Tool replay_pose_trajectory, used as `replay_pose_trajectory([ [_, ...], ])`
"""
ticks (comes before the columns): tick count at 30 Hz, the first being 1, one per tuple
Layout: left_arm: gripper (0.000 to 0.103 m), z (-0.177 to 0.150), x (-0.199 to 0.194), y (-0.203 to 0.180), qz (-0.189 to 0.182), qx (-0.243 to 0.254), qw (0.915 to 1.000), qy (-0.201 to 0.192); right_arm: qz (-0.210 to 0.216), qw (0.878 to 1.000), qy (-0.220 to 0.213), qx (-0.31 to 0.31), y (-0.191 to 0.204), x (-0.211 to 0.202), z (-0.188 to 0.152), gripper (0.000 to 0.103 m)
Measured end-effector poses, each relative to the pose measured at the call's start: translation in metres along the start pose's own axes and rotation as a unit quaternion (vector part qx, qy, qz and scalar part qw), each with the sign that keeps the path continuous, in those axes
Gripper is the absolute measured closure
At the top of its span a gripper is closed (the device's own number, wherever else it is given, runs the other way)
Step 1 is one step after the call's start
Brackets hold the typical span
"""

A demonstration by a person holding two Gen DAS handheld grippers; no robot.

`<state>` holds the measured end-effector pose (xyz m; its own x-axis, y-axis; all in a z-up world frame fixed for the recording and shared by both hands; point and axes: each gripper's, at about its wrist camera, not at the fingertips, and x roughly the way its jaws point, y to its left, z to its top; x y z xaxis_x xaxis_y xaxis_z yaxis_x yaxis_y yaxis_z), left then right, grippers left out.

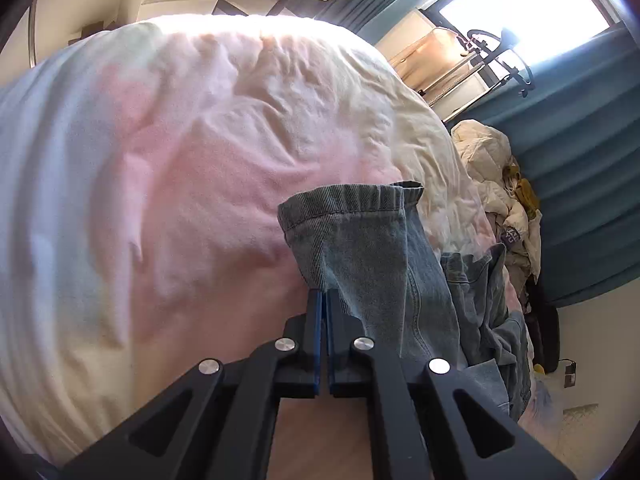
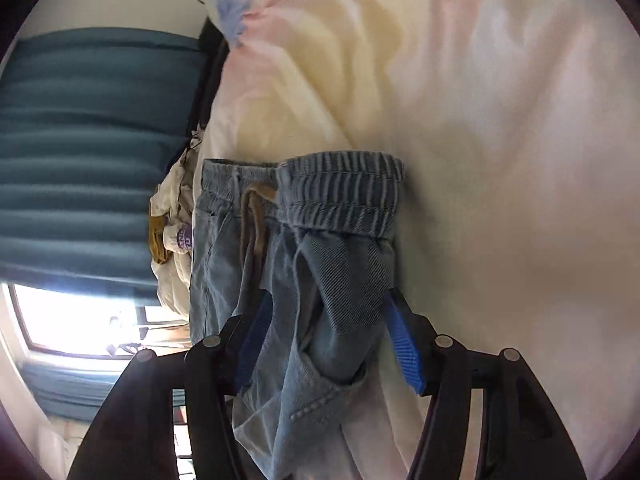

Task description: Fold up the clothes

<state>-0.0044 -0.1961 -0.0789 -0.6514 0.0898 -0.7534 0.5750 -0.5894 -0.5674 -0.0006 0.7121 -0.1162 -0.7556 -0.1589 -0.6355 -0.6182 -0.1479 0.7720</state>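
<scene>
Light blue jeans hang between my two grippers above a bed. My left gripper is shut on the jeans' leg hem; the leg trails down to the right. In the right wrist view the elastic waistband with a brown drawstring sits just ahead of my right gripper. Its jaws stand wide apart with bunched denim between the blue pads; the cloth hides the fingertips, so the grip is unclear.
A pastel pink, yellow and white bedsheet fills most of both views. A pile of cream and mustard clothes lies at the bed's edge by teal curtains and a bright window.
</scene>
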Motion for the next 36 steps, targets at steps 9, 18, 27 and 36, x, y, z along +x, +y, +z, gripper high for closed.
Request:
replay_pose_trajectory([
  [9, 0.102, 0.003, 0.000, 0.000, 0.002, -0.008, 0.9998, -0.016, -0.105, 0.992, -0.034, -0.062, 0.037, 0.028, 0.017, 0.078],
  [18, 0.102, -0.005, -0.037, 0.007, -0.039, -0.020, 0.9985, -0.032, -0.034, 0.974, -0.097, -0.200, 0.179, -0.033, 0.042, 0.092],
  [27, 0.102, -0.032, -0.032, 0.032, -0.015, -0.078, 0.9966, 0.023, -0.038, 0.964, -0.148, -0.218, 0.150, -0.084, 0.088, 0.092],
  [36, 0.102, -0.039, -0.045, 0.023, 0.011, -0.056, 0.9983, 0.014, -0.081, 0.985, -0.088, -0.126, -0.012, -0.033, 0.103, 0.090],
])
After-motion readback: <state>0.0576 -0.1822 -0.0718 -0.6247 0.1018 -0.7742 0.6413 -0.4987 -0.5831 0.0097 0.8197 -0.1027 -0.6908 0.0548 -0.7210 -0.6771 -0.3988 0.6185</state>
